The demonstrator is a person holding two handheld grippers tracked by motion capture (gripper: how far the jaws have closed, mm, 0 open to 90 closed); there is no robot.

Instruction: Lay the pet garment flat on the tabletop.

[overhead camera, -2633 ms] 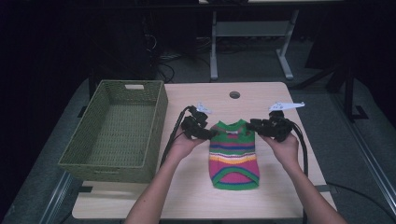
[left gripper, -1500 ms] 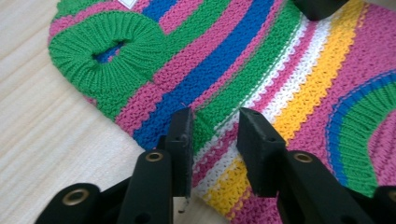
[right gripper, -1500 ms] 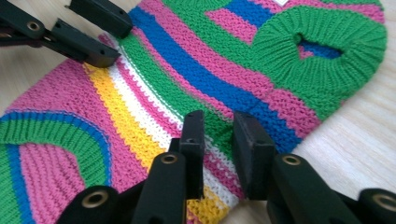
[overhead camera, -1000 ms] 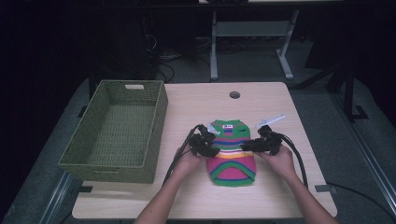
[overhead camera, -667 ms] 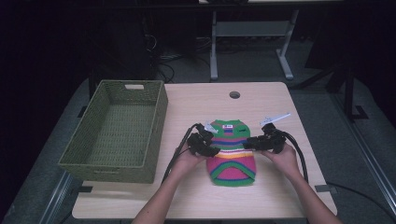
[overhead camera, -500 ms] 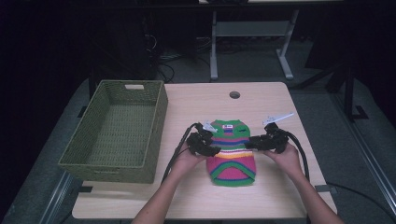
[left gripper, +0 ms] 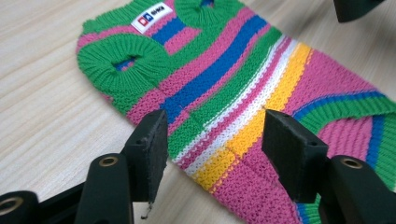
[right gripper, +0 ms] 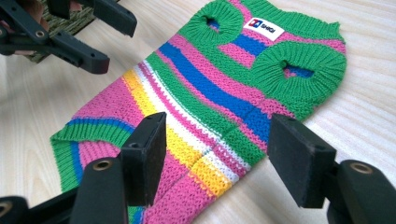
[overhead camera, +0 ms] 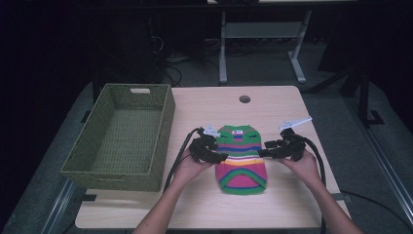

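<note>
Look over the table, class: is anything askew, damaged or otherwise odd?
Nothing stands out. The striped sweater lies flat and whole on the table. The basket sits squarely at the left. Both tongs, left and right, are open at the sweater's sides.

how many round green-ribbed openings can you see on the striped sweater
2. Both sit on the striped knit sweater near its label: one toward the left gripper's side, the other toward the right gripper's side.
</note>
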